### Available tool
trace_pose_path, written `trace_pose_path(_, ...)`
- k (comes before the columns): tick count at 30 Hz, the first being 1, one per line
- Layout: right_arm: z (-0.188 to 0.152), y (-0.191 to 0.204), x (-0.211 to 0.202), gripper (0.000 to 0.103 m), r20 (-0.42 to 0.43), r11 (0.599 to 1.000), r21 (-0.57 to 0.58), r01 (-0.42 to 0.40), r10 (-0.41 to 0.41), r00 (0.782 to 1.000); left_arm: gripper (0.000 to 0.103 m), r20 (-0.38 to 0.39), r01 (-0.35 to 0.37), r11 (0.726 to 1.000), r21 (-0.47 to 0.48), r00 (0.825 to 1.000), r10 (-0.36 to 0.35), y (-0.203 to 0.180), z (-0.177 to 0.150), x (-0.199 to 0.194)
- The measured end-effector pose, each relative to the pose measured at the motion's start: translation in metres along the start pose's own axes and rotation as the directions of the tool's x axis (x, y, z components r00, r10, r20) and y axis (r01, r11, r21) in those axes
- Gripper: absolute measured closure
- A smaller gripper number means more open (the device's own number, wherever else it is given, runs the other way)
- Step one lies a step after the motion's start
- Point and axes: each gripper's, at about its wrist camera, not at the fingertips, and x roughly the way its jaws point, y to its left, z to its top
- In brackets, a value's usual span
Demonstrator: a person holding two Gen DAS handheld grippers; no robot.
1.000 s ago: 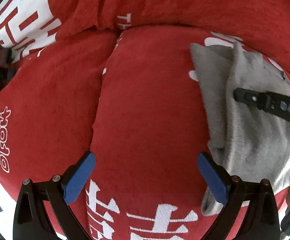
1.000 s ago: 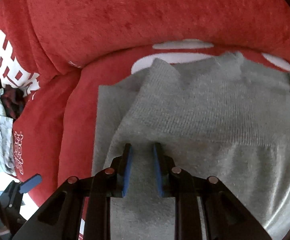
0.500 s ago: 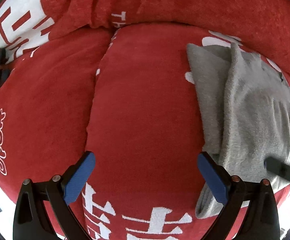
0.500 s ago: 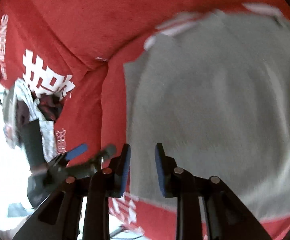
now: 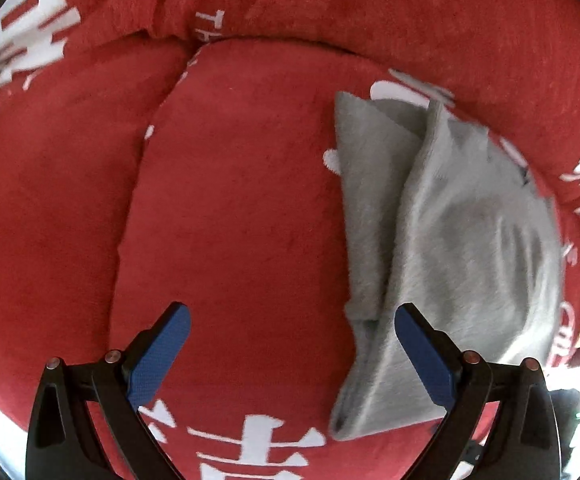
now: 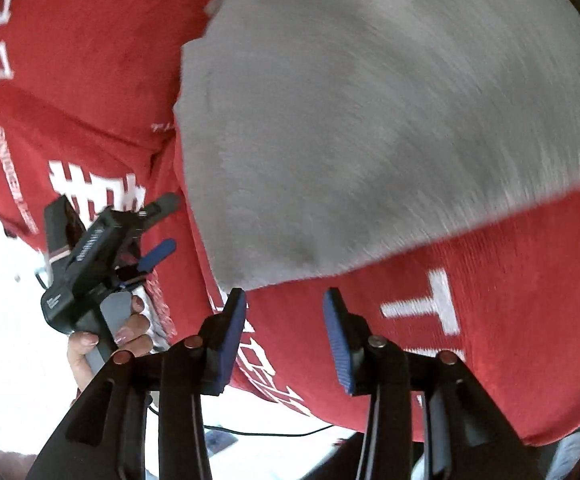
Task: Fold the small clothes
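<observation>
While both grippers, the left gripper [image 5: 292, 354] and right gripper [image 6: 285, 336], hover with jaws spread, the right's having just been opening with nothing between them, the soft, light grey knitted garment [image 5: 450, 240] at frame right looks easiest pinched at its lower folded corner.

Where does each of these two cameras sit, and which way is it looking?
Left wrist: on the left gripper, looking steeply down on the red sofa; its open blue pads show.
Right wrist: on the right gripper, looking down over the sofa's front edge; its pads and the person's hand show.
Shared: the grey garment, the sofa.
</observation>
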Motion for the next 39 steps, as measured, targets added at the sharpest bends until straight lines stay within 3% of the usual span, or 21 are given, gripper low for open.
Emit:
trace_pose_path(2,-0.003,-0.009,0.002,0.050,0.045,0.998,0.034,-0.056,0.054,0.998,0.001,-0.019,0.035,0.999,-0.005,0.999,-0.035,0.003,0.005,0.004)
trace_pose_path(6,0.001,-0.012,0.008,0.050,0.120,0.988,0.063,-0.143,0.135,0.984,0.001,-0.078,0.144,0.989,-0.017,0.986,-0.144,0.002,0.008,0.014)
trace_pose_path(12,0.018,-0.008,0.020,0.050,0.191,0.973,0.104,-0.208,0.186,0.964,0.001,-0.123,0.313,0.949,-0.047,0.941,-0.317,-0.006,0.014,0.027)
trace_pose_path(13,0.018,-0.009,0.020,0.058,0.185,0.970,0.123,-0.210,0.185,0.965,0.001,-0.135,0.345,0.938,-0.046,0.928,-0.348,-0.008,0.016,0.030)
trace_pose_path(14,0.022,-0.008,0.022,0.083,0.177,0.963,0.158,-0.220,0.191,0.966,0.001,-0.144,0.365,0.930,-0.045,0.919,-0.368,-0.009,0.015,0.030)
trace_pose_path(15,0.022,-0.006,0.022,0.094,0.176,0.953,0.181,-0.244,0.213,0.961,0.001,-0.149,0.374,0.926,-0.046,0.914,-0.376,-0.010,0.017,0.031)
trace_pose_path(19,0.029,0.008,-0.001,0.094,0.185,0.920,0.141,-0.367,0.340,0.922,0.001,-0.183,0.446,0.893,-0.068,0.874,-0.450,-0.012,0.030,0.038)
trace_pose_path(22,0.034,0.020,-0.018,0.095,0.186,0.903,0.095,-0.418,0.397,0.899,0.001,-0.212,0.535,0.838,-0.110,0.811,-0.546,-0.020,0.041,0.044)
trace_pose_path(25,0.041,0.031,-0.027,0.095,0.182,0.896,0.061,-0.440,0.424,0.887,0.001,-0.223,0.556,0.826,-0.092,0.797,-0.561,-0.036,0.046,0.046)
trace_pose_path(28,0.042,0.034,-0.028,0.095,0.163,0.908,0.035,-0.418,0.407,0.899,0.001,-0.230,0.573,0.818,-0.047,0.791,-0.567,-0.063,0.052,0.047)
trace_pose_path(30,0.039,0.034,-0.023,0.095,0.135,0.928,0.021,-0.372,0.367,0.921,0.001,-0.222,0.567,0.824,-0.006,0.802,-0.554,-0.084,0.055,0.045)
trace_pose_path(31,0.037,0.035,-0.019,0.095,0.116,0.940,0.012,-0.341,0.337,0.934,0.002,-0.205,0.527,0.849,0.041,0.836,-0.509,-0.097,0.056,0.042)
trace_pose_path(32,0.035,0.037,-0.014,0.095,0.095,0.953,-0.002,-0.302,0.301,0.949,0.013,-0.192,0.479,0.872,0.096,0.869,-0.456,-0.110,0.056,0.040)
trace_pose_path(33,0.032,0.039,-0.010,0.095,0.069,0.967,-0.022,-0.254,0.255,0.964,0.021,-0.189,0.453,0.883,0.120,0.884,-0.427,-0.115,0.056,0.041)
trace_pose_path(34,0.029,0.039,-0.008,0.095,0.045,0.977,-0.043,-0.208,0.210,0.977,0.037,-0.193,0.399,0.903,0.159,0.910,-0.368,-0.123,0.055,0.042)
trace_pose_path(35,0.027,0.040,-0.006,0.092,0.013,0.986,-0.074,-0.148,0.149,0.989,0.047,-0.201,0.365,0.913,0.180,0.923,-0.329,-0.126,0.054,0.045)
trace_pose_path(38,0.019,0.044,-0.011,0.087,-0.063,0.983,-0.184,0.026,-0.038,0.997,0.047,-0.206,0.280,0.931,0.234,0.950,-0.234,-0.133,0.049,0.051)
trace_pose_path(39,0.018,0.044,-0.015,0.084,-0.064,0.977,-0.206,0.049,-0.063,0.996,0.047,-0.203,0.258,0.935,0.244,0.956,-0.211,-0.134,0.047,0.052)
